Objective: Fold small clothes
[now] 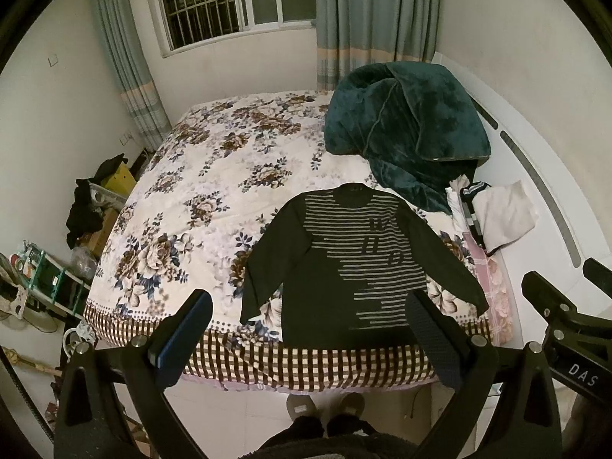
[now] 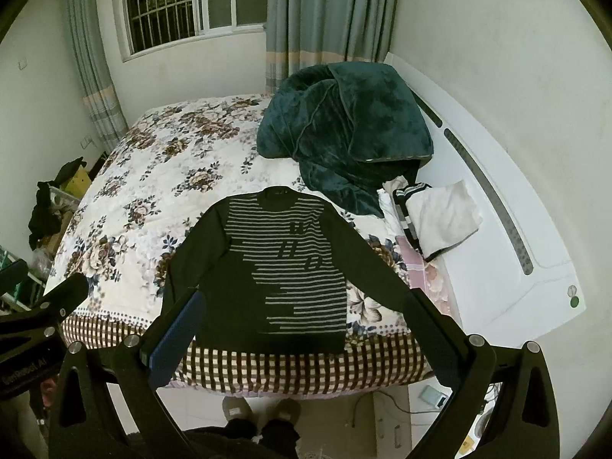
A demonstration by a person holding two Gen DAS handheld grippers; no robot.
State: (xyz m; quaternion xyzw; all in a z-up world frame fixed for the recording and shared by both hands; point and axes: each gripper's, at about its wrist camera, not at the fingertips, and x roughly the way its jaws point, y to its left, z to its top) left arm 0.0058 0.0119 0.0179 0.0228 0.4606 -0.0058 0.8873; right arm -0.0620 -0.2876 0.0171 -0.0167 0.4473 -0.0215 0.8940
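Bed (image 1: 214, 160) w/ floral quilt; striped sweater (image 1: 355, 264) flat; window (image 1: 218, 0) behind.

Dark sweater (image 1: 344, 267) with grey stripes; floral bedspread (image 1: 199, 206) (checked border); teal blanket (image 1: 405, 130).

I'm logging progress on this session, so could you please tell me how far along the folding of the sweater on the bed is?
Done: the dark striped sweater lies spread flat, front up, sleeves out, near the foot of the floral bedspread. In hand: nothing; the left gripper and right gripper are both open above the bed edge, touching no cloth. Left: every fold, as sleeves and body are unfolded. The pile of clothes near the teal blanket also looks unsorted.
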